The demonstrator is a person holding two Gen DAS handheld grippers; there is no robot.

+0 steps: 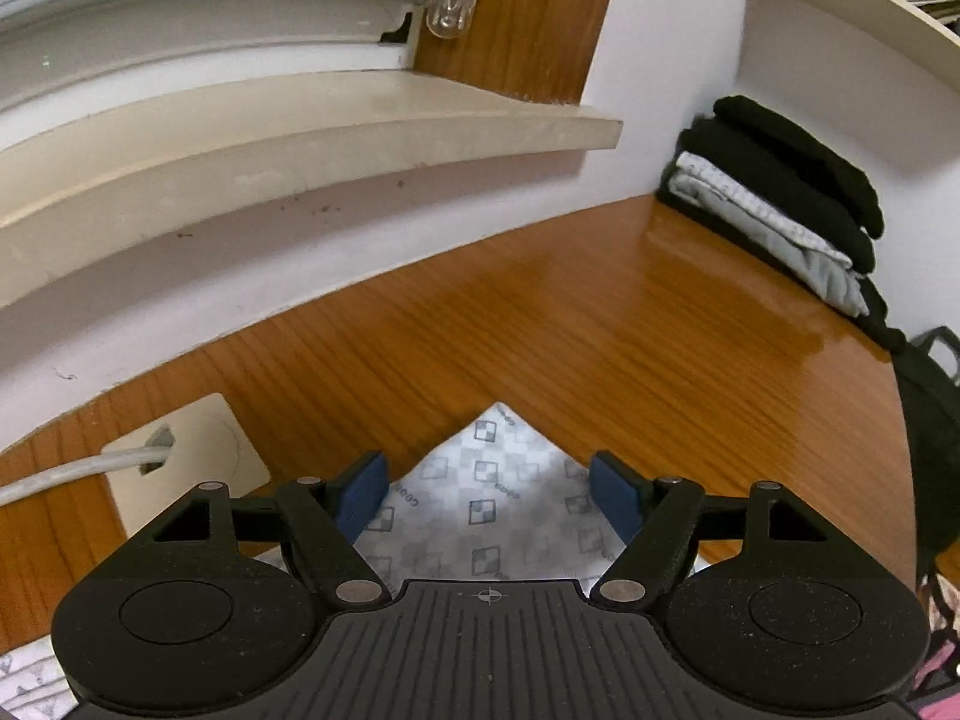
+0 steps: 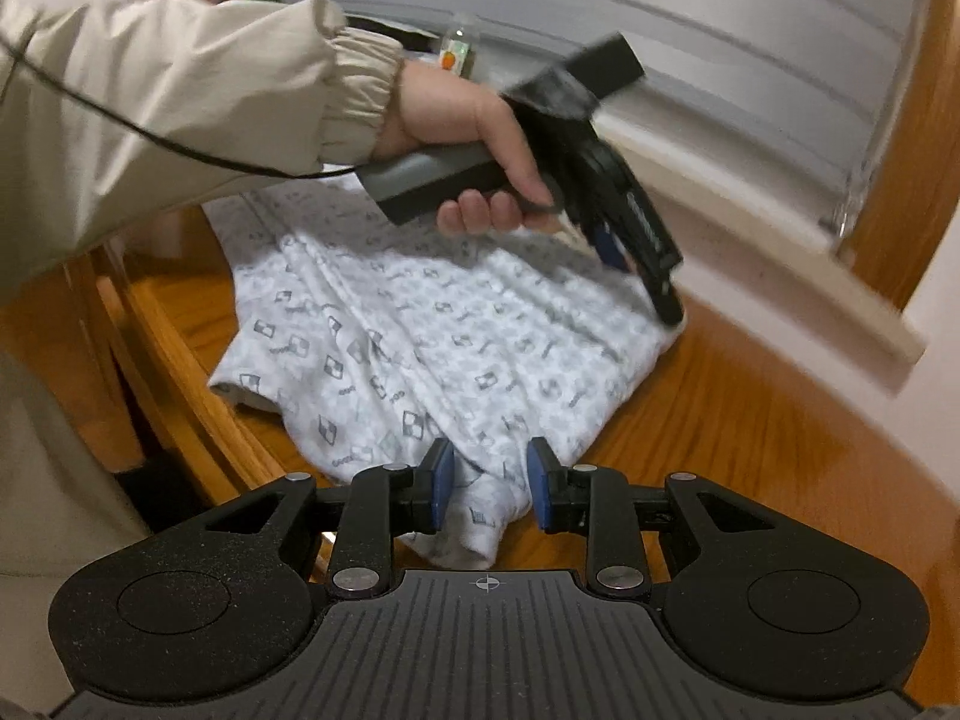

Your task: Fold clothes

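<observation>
A white garment with a grey checker print [image 2: 420,330] lies spread and rumpled on the wooden table [image 2: 750,438]. My right gripper [image 2: 490,486] is open at the garment's near edge, and a bunched fold of the cloth sits between its blue pads [image 2: 441,483]. A person's hand [image 2: 468,120] in a beige sleeve holds my left gripper [image 2: 663,300] over the garment's far corner. In the left wrist view that gripper [image 1: 492,492] stands wide open, with a pointed corner of the garment [image 1: 480,546] on the table below the gap.
A stack of folded black and grey clothes [image 1: 780,198] sits at the table's far right against the wall. A beige windowsill [image 1: 300,138] overhangs the back edge. A socket plate with a white cable [image 1: 186,462] lies left; a black bag [image 1: 930,420] is at the right.
</observation>
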